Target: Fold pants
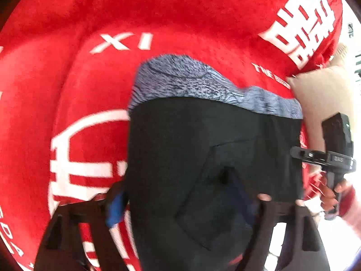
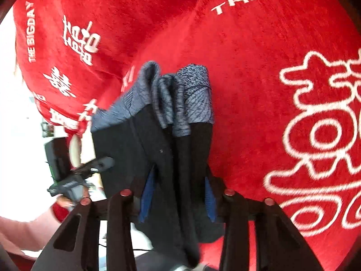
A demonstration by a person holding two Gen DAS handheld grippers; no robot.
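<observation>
Big red blanket (image 1: 67,85) under everything, white lettering all over, with a beige pillow (image 1: 320,94) off at the right edge in the left view.

On top of that, black pants (image 1: 203,146), long axis running near to far in both views. Grey band (image 1: 191,81) at the far end, flat on the blanket. Near end up off the blanket and right at the cameras.

Left claw (image 1: 189,203) spread wide, with the near end of the pants filling the whole gap. Left blue pad (image 1: 115,210) right at the fabric's edge, the other pad buried behind cloth. Honestly can't tell whether that's a real clamp or just cloth draped through.

Right claw (image 2: 178,196) much narrower, clenched on a bunched fold of the pants. Blue pads (image 2: 146,194) pressing in from both sides and cloth spilling out below. Seen from the left view, sitting just off the right edge of the pants, in a hand (image 1: 331,194).

So both claws at the near end and side by side, neither closer to the grey band than the other. Guessing the next bit means carrying that near end straight away along the long axis and laying it on the band. Worth keeping both level, otherwise a skewed fold.
</observation>
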